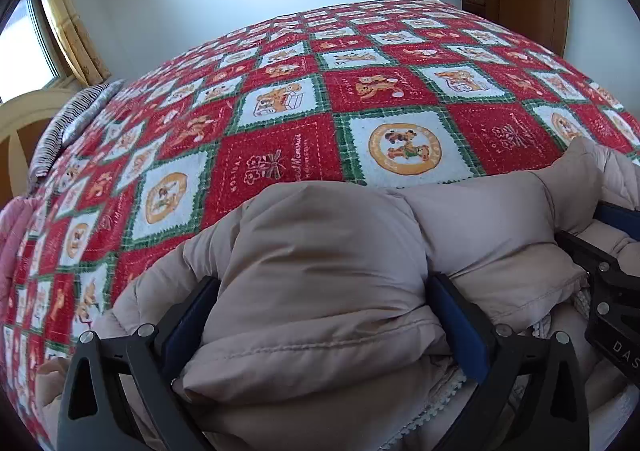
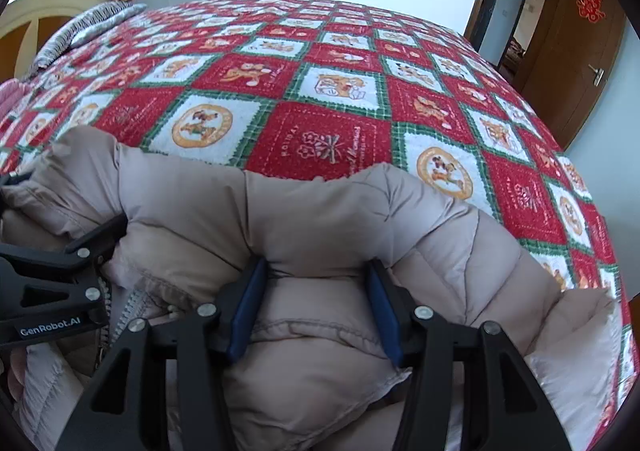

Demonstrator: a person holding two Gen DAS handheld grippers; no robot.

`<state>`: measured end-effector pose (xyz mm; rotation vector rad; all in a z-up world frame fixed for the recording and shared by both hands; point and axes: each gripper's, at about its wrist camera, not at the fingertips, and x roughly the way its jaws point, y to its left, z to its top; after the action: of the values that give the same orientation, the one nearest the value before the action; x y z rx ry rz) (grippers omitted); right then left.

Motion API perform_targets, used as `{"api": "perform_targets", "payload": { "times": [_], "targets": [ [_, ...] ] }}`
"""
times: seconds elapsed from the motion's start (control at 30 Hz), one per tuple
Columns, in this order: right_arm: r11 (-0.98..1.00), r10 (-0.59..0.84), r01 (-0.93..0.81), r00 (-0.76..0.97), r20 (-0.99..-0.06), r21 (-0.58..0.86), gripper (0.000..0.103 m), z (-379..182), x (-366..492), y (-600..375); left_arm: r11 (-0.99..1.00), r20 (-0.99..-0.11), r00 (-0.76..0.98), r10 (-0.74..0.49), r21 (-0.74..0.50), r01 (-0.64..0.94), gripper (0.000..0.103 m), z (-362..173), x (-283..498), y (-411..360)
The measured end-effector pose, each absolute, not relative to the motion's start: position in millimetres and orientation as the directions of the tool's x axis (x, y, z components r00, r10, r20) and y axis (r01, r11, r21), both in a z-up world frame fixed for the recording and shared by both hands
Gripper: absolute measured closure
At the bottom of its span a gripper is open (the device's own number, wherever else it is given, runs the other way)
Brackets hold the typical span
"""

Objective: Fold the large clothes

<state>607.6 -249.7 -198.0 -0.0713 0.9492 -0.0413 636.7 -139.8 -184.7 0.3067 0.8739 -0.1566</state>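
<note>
Nearest us, we hold the left hand-held gripper (image 1: 320,311) pinching a thick fold of the beige padded coat (image 1: 320,243) between its blue pads (image 1: 460,327). Just beside it, the right hand-held gripper (image 2: 316,307) pinches the same coat's folded edge. The coat lies bunched on the near side of the bed, on a red-and-white checked blanket (image 2: 328,139). Beyond stand a striped pillow (image 1: 64,131) and a brown door (image 2: 580,51)

Free room: the wide bed under its red, white and green patchwork quilt (image 1: 320,99) lay bare ahead. Obstacle: the bulky beige padded coat (image 2: 320,211) heaped at the near edge; a striped grey pillow (image 1: 68,127) lay at the far-left end.
</note>
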Motion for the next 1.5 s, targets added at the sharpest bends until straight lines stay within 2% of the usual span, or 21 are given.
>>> {"api": "perform_targets", "payload": {
  "times": [0.13, 0.23, 0.3, 0.37, 0.43, 0.63, 0.83, 0.97, 1.5],
  "targets": [
    [0.995, -0.080, -0.005, 0.568, -0.819, -0.100, 0.048, -196, 609, -248, 0.917, -0.751, 0.657, 0.066, 0.305, 0.257, 0.001, -171, 631, -149],
    [0.999, -0.021, -0.026, 0.574, -0.818, -0.044, 0.045, -183, 605, -260, 0.925, -0.692, 0.722, 0.014, 0.283, 0.253, 0.001, -135, 607, -139],
    [1.000, 0.007, -0.010, 0.610, -0.792, 0.002, 0.037, -167, 591, -271, 0.938, -0.670, 0.741, -0.030, 0.238, 0.254, 0.001, -113, 588, -124],
    [1.000, 0.024, -0.006, 0.654, -0.756, 0.026, 0.026, -149, 567, -282, 0.936, -0.654, 0.756, -0.026, 0.251, 0.249, 0.001, -101, 568, -110],
    [0.999, 0.028, -0.007, 0.663, -0.748, 0.032, 0.024, -140, 541, -290, 0.930, -0.658, 0.753, -0.030, 0.258, 0.262, 0.001, -98, 543, -93],
    [0.999, -0.017, 0.041, 0.620, -0.785, 0.011, 0.024, -149, 452, -323, 0.933, -0.716, 0.698, -0.018, 0.239, 0.270, 0.001, -128, 456, -29],
    [0.989, -0.025, 0.134, 0.572, -0.820, 0.063, 0.024, -167, 372, -352, 0.943, -0.737, 0.676, 0.016, 0.236, 0.235, 0.001, -154, 375, 16],
    [0.981, 0.015, 0.153, 0.558, -0.829, 0.121, 0.024, -176, 327, -354, 0.939, -0.741, 0.671, 0.017, 0.242, 0.244, 0.001, -164, 331, 26],
    [0.966, 0.029, 0.189, 0.599, -0.800, 0.176, 0.025, -197, 191, -329, 0.970, -0.739, 0.667, -0.092, 0.085, 0.228, 0.001, -184, 217, 49]
  ]
}}
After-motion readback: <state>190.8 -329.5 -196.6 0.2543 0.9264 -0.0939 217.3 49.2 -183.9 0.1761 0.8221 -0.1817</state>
